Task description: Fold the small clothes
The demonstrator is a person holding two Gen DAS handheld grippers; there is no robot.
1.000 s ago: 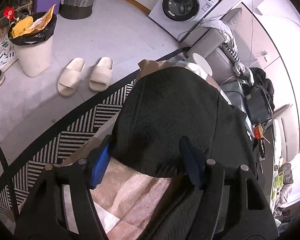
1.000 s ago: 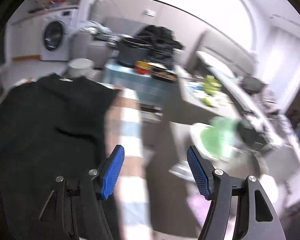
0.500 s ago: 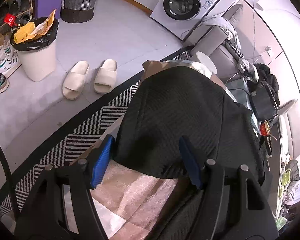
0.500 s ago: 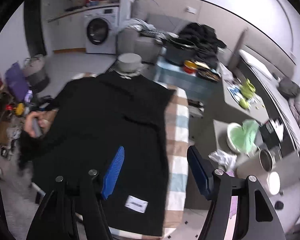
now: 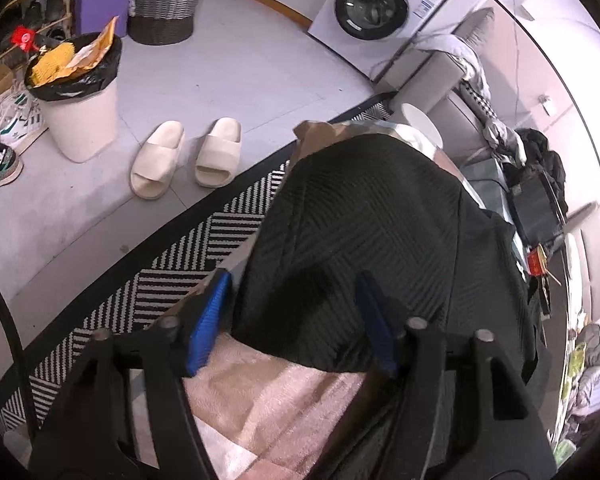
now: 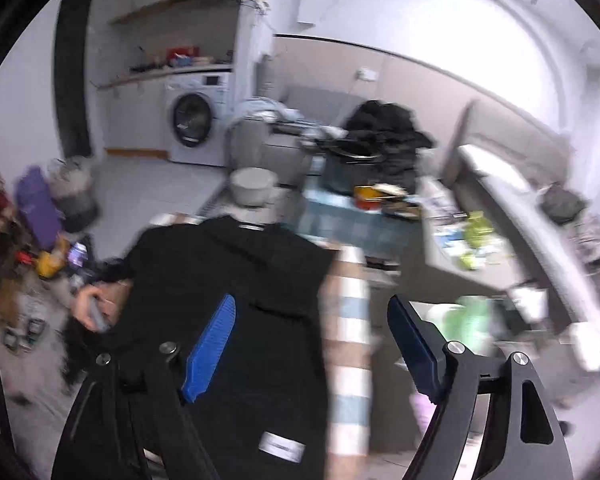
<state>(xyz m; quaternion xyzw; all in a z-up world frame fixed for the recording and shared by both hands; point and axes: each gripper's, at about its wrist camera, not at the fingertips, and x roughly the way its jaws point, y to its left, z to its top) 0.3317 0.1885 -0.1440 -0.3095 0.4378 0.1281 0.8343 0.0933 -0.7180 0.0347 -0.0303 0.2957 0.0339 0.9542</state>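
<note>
From the left wrist, the left gripper [image 5: 294, 316] points down at a black garment [image 5: 364, 224] spread over a checked cloth [image 5: 284, 396] on the table; its jaws are closing, with the near hem of the garment bunched between the blue pads [image 5: 210, 322], though whether they already pinch the fabric cannot be told. Beyond the table edge lie a striped rug [image 5: 168, 276], a pair of cream slippers [image 5: 186, 158], a white bin [image 5: 80, 92] with a black liner, and a washing machine [image 5: 374, 6]. From the right wrist — a blurred frame — the right gripper [image 6: 312, 334] hangs above the table with its jaws opening and nothing between them; the garment lies flat beneath, a white label [image 6: 282, 446] near its lower edge, and a hand [image 6: 96, 306] sits at its left side.
</note>
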